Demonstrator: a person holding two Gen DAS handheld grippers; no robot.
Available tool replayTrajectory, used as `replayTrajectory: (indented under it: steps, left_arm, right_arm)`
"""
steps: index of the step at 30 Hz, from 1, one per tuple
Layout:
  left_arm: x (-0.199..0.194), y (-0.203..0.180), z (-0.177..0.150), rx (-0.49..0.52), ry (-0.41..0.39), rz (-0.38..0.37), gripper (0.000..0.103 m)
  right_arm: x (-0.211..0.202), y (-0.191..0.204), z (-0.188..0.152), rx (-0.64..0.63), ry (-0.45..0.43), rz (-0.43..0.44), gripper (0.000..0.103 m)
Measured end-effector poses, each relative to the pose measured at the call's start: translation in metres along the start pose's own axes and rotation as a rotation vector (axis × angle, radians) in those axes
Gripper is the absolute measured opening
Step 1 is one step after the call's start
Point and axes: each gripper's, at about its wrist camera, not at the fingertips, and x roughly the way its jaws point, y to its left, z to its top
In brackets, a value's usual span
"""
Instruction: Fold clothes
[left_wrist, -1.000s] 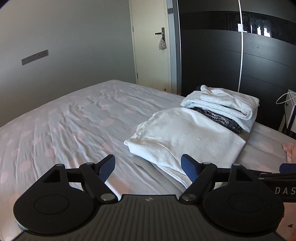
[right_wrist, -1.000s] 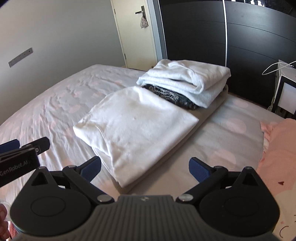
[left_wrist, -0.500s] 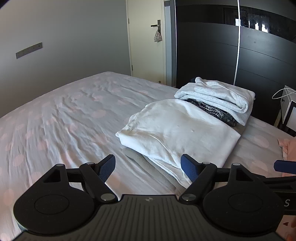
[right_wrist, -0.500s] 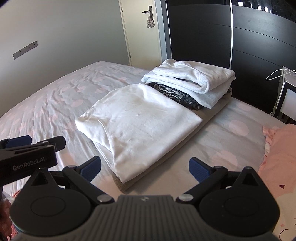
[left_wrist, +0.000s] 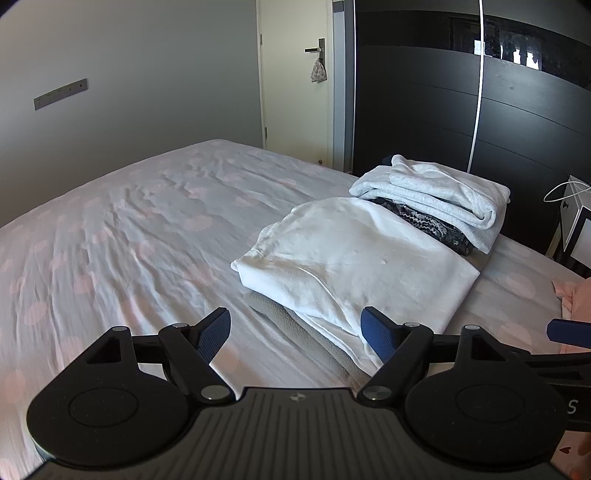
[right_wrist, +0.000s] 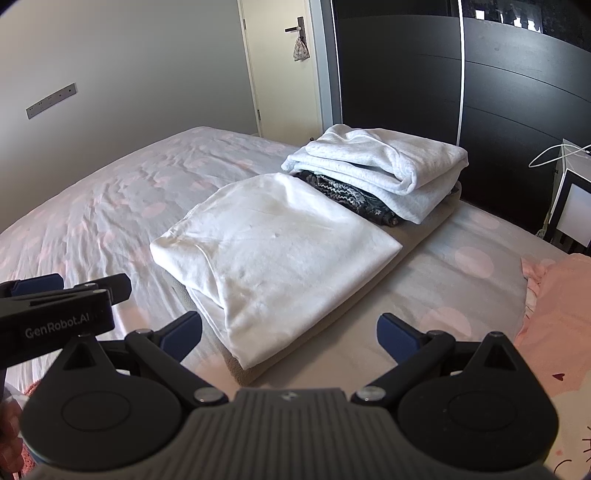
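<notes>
A folded white garment (left_wrist: 354, 258) (right_wrist: 273, 243) lies on the bed, on top of a grey folded piece. Behind it sits a pile with a pale grey folded sweater (left_wrist: 436, 195) (right_wrist: 380, 166) over a dark patterned garment (left_wrist: 428, 225) (right_wrist: 347, 197). A pink garment (right_wrist: 554, 302) (left_wrist: 572, 291) lies at the right. My left gripper (left_wrist: 295, 338) is open above the sheet, just short of the white garment's near corner. My right gripper (right_wrist: 290, 334) is open over the near edge of the same garment. Neither holds anything.
The bed (left_wrist: 129, 229) has a pale sheet with pink dots, wrinkled on its left half. A dark wardrobe (left_wrist: 443, 103) and a cream door (left_wrist: 295, 81) stand behind. A white box with a cable (right_wrist: 572, 199) sits at the right edge.
Both grippers have drawn back and risen a little, so the folded pile sits farther off in each view. Their jaws stay open. The clothes have not moved.
</notes>
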Motion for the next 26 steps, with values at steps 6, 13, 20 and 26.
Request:
replayTrajectory:
  steps: [6, 13, 20, 26]
  left_arm:
    - [0.0001, 0.0003, 0.0001, -0.003, 0.003, 0.0, 0.077]
    - [0.0007, 0.0004, -0.0003, -0.003, 0.013, 0.0, 0.077]
    - [0.0015, 0.001, -0.0016, -0.005, 0.022, -0.003, 0.077]
    - [0.0017, 0.0006, -0.0021, 0.0, 0.024, 0.002, 0.077]
  right_arm:
    - [-0.0007, 0.0, 0.0, -0.004, -0.002, 0.0, 0.102]
    - [0.0, -0.0001, -0.0003, -0.005, 0.005, 0.005, 0.102]
    - [0.0012, 0.0009, -0.0005, -0.013, 0.009, 0.002, 0.102]
    - [0.0022, 0.0006, -0.0013, -0.017, 0.013, 0.005, 0.102]
